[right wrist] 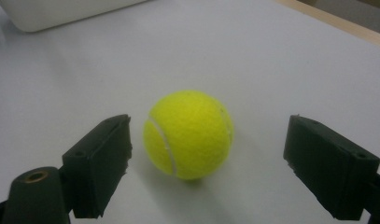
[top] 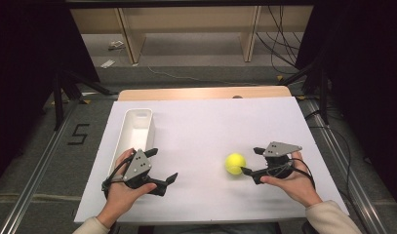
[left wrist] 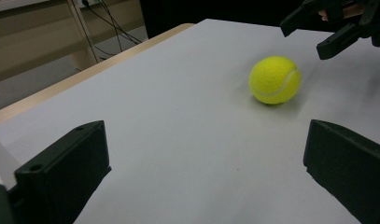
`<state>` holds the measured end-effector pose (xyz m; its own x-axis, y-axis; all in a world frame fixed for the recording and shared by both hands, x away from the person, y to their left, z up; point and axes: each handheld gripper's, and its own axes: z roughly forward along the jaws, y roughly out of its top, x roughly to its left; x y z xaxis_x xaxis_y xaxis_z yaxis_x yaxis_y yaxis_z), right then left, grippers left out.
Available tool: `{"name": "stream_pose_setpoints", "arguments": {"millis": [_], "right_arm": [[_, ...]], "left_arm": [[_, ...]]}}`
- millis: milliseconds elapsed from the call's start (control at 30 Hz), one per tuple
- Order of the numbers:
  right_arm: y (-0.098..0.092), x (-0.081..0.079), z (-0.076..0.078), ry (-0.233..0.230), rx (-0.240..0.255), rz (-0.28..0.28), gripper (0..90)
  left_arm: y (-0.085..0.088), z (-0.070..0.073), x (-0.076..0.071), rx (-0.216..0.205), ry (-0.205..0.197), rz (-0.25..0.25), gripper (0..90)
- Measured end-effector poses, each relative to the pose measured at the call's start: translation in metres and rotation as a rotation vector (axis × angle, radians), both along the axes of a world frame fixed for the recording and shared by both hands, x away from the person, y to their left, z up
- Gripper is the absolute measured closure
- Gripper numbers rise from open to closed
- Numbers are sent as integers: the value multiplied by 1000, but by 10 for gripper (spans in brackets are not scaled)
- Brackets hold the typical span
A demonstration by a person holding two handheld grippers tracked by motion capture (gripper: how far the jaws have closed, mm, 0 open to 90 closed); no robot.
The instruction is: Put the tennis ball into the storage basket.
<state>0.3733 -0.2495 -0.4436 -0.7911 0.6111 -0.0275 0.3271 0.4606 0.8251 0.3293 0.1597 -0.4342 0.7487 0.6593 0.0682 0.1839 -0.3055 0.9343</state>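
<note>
1. tennis ball point(top: 235, 163) sits on the white table sheet point(top: 210, 126), right of centre, well apart from the white bin point(top: 135, 127) at the left.
2. right gripper point(top: 250, 161): jaws spread wide, holding nothing. in the right gripper view the ball point(right wrist: 188, 134) lies between the two black jaws, nearer the one on that view's left; whether that jaw touches the felt i cannot tell. the other jaw stands clear.
3. left gripper point(top: 163, 165): jaws also apart and empty, resting near the bin's near end, pointed across the table; its own view shows the ball point(left wrist: 275, 80) well ahead with the right gripper point(left wrist: 318, 32) beyond it.
4. handling judgement: the ball looks light, with fuzzy felt that should give good friction on the pads. it is springy rather than fragile, so a firm squeeze is safe.
5. main risk: it is round and free on a smooth sheet, so a one-sided nudge could roll it away before both jaws meet.
6. where to grip: across the widest part, at mid-height, jaws centred so both contact together; a hold too high or low would likely squirt it out.
</note>
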Motion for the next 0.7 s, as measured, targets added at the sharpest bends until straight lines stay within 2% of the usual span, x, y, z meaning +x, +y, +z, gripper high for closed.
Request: {"name": "stream_pose_setpoints", "arguments": {"millis": [500,700], "right_arm": [[28,22,-14,51,-52,35,158],[36,27,-21,77,-92,51,157]], "left_arm": [[0,0,-1,2,0,-3,0],[0,0,-1,3,0,-4,0]]}}
